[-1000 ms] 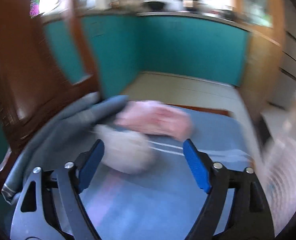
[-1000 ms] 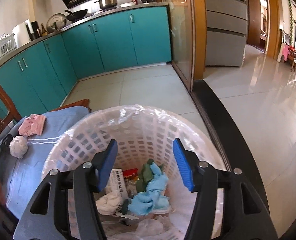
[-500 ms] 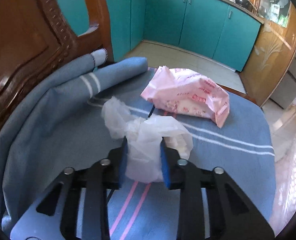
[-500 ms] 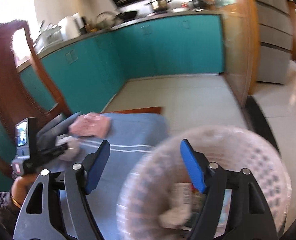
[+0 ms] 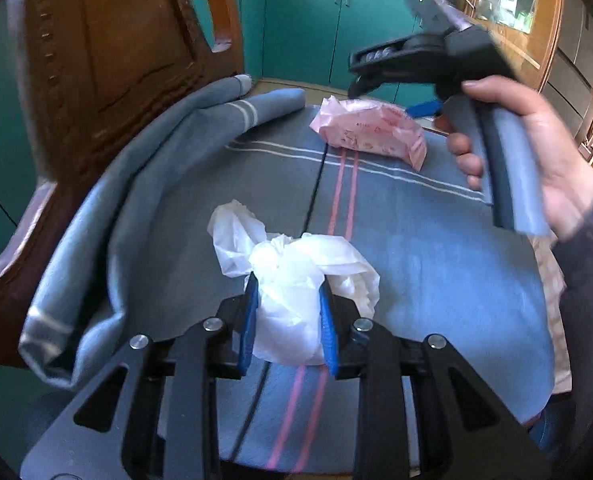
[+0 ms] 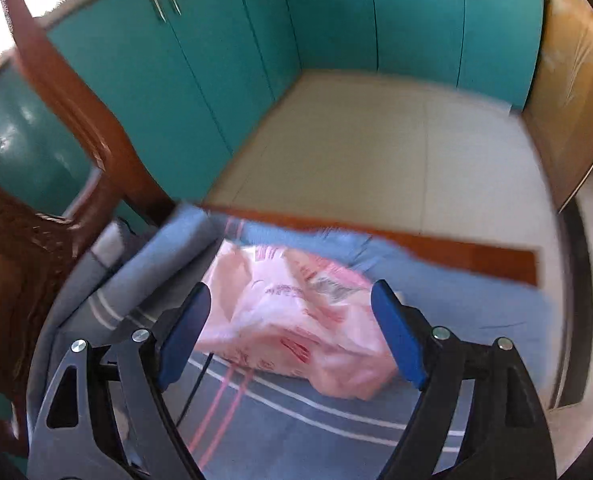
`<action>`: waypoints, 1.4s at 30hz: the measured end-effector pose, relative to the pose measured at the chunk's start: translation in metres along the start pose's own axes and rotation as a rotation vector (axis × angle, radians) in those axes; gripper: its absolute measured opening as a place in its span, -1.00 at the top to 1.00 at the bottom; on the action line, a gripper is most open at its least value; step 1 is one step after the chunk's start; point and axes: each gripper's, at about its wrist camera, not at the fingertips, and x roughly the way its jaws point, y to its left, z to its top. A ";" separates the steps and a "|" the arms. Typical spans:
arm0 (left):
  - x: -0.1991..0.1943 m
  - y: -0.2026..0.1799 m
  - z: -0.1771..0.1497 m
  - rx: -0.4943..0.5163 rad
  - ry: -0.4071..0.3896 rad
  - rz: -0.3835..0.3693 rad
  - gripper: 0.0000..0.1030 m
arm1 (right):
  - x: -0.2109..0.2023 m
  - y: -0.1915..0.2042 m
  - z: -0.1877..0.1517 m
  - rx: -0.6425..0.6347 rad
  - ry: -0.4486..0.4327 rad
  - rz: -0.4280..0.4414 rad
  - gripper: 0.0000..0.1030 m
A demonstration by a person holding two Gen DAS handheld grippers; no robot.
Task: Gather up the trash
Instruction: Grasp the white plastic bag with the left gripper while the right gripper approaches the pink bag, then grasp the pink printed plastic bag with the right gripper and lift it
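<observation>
A crumpled white plastic bag (image 5: 292,276) lies on the blue striped cloth (image 5: 436,248) that covers a chair seat. My left gripper (image 5: 288,284) is shut on it, both blue pads pressed into its sides. Further back on the cloth is a pink printed packet (image 5: 370,134). My right gripper (image 6: 290,292) hangs over this packet (image 6: 296,320) with its jaws opening. The packet sits between the pads, and neither pad touches it. In the left wrist view a hand (image 5: 536,140) holds that gripper from the right.
The carved wooden chair back (image 5: 116,40) rises on the left, with the cloth bunched against it. Teal cabinets (image 6: 216,60) and pale floor tiles (image 6: 376,140) lie beyond the seat's far wooden edge (image 6: 456,248).
My left gripper closed on the white bag and moved in over the seat. My right gripper swung left from above the white basket to the pink packet, and its jaws widened.
</observation>
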 end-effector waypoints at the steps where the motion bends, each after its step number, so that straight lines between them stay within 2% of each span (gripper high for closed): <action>1: -0.002 0.003 -0.001 0.000 -0.006 -0.002 0.44 | 0.009 -0.002 -0.001 0.018 0.034 0.019 -0.57; 4: -0.008 0.012 -0.001 -0.022 -0.007 -0.016 0.44 | 0.014 -0.001 -0.009 0.003 0.083 0.090 -0.57; 7: -0.010 0.014 0.000 -0.035 -0.009 -0.038 0.43 | 0.005 0.006 -0.025 -0.033 0.129 0.109 -0.54; 12: -0.014 0.020 -0.004 -0.048 -0.020 -0.051 0.41 | -0.017 0.017 -0.063 -0.102 0.236 0.106 -0.54; 16: -0.011 0.024 -0.008 -0.058 -0.014 -0.053 0.40 | -0.040 0.018 -0.095 -0.140 0.293 0.053 -0.54; 19: -0.005 0.024 -0.010 -0.059 0.003 -0.047 0.40 | -0.059 0.016 -0.110 -0.166 0.255 0.048 -0.54; 24: 0.003 0.021 -0.011 -0.049 0.009 -0.033 0.35 | -0.083 0.007 -0.113 -0.245 0.144 -0.046 -0.56; 29: 0.013 0.022 -0.007 -0.067 0.023 -0.029 0.29 | -0.088 0.024 -0.123 -0.427 0.107 -0.076 -0.56; 31: 0.014 0.022 -0.007 -0.066 0.025 -0.028 0.29 | -0.089 0.032 -0.127 -0.485 0.091 -0.053 -0.56; 34: 0.015 0.022 -0.007 -0.063 0.027 -0.026 0.26 | -0.086 0.040 -0.130 -0.521 0.089 0.009 -0.56; 38: 0.018 0.024 -0.007 -0.066 0.034 -0.026 0.18 | -0.085 0.052 -0.141 -0.609 0.129 0.094 -0.57; 40: 0.019 0.024 -0.008 -0.068 0.037 -0.027 0.17 | -0.078 0.057 -0.148 -0.657 0.157 0.093 -0.63; 42: 0.020 0.023 -0.007 -0.068 0.038 -0.025 0.17 | -0.072 0.057 -0.152 -0.671 0.166 0.046 -0.68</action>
